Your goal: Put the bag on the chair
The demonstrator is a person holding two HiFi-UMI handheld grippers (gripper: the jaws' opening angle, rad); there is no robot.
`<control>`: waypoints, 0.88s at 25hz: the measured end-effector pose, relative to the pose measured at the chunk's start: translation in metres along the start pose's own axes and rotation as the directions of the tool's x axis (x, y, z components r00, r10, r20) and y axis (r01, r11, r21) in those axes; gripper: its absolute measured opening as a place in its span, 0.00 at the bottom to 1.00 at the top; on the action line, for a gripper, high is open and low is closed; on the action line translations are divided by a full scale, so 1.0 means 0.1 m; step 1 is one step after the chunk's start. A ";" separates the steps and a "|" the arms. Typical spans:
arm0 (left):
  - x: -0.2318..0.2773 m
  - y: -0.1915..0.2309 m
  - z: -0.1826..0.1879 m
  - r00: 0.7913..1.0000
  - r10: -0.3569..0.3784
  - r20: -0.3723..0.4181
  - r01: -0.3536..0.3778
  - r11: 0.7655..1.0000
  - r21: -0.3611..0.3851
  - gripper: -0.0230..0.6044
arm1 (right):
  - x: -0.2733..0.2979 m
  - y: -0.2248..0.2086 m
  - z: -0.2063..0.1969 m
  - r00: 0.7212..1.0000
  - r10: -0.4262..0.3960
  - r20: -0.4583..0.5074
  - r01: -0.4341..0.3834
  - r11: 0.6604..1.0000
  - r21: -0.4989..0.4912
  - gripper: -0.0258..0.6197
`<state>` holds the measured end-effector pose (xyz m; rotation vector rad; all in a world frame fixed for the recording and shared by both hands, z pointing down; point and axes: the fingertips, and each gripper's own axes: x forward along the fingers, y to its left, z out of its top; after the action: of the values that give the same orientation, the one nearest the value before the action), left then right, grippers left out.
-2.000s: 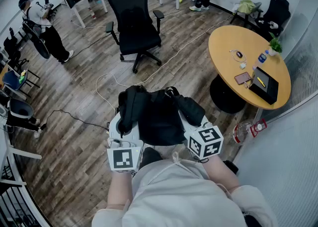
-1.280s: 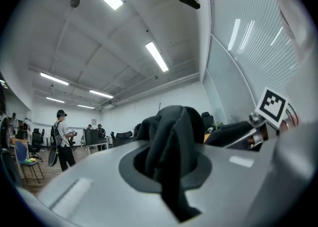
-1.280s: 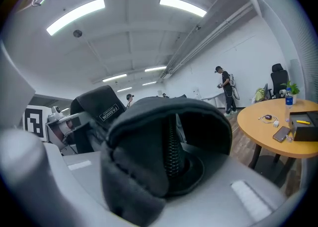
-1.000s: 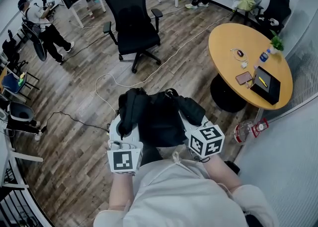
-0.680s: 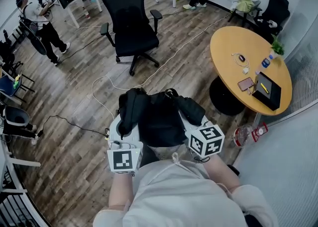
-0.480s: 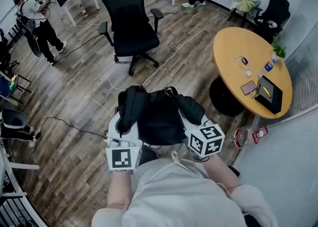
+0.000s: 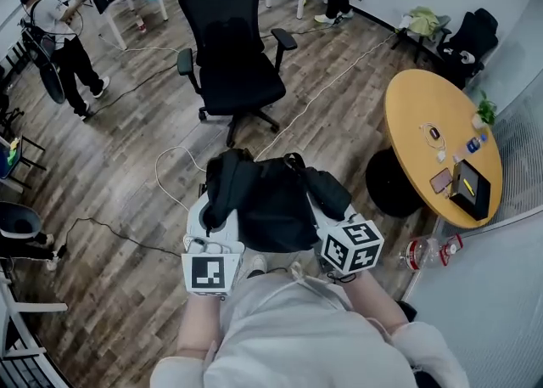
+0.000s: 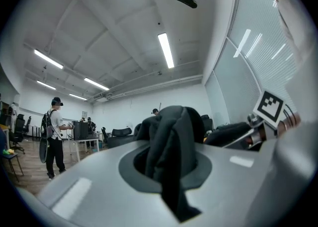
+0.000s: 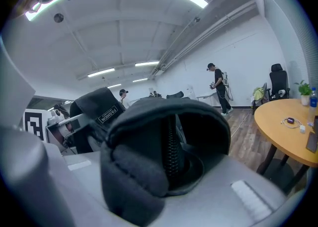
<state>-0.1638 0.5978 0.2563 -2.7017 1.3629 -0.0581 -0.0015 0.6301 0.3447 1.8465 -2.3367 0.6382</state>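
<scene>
Bag (image 7: 271, 199) slung between left gripper (image 8: 166, 171) and right gripper (image 9: 169, 171), both clamped on its fabric, short of chair (image 7: 227, 25); carry level, hold firm till over seat (image 7: 246, 89), then lower squarely

The wood-plank floor (image 7: 119, 157) carries a black office chair (image 7: 233, 64) on its wheeled base. A white cable (image 7: 159, 176) loops just in front of it, and a black cable (image 7: 110, 229) trails off to the left. At the right stands a round wooden surface (image 7: 420, 110) on a dark pedestal, bearing a phone (image 7: 440, 180), a dark case (image 7: 469, 191) and a small plant (image 7: 486, 112). A clear bottle (image 7: 428, 250) lies on the floor beside it.
</scene>
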 end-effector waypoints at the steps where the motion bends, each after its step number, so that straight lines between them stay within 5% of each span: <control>1: 0.06 0.13 -0.01 1.000 -0.003 0.004 0.003 1.000 0.002 0.07 | 0.14 0.05 0.03 1.000 0.000 0.002 0.000 1.000 0.002 0.08; 11: 0.46 1.16 -0.22 1.000 0.023 -0.019 -0.023 1.000 -0.007 0.07 | 1.20 0.41 0.23 0.999 0.032 -0.040 -0.032 0.999 0.001 0.08; 22: 1.32 1.54 -0.42 0.988 0.140 -0.061 -0.139 0.990 0.010 0.07 | 2.25 -0.01 0.50 0.984 0.157 -0.086 -0.157 0.988 -0.002 0.08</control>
<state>-0.2118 0.3970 0.2770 -2.6122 1.5629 -0.1340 -0.0509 0.4065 0.3735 1.6082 -2.4413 0.7088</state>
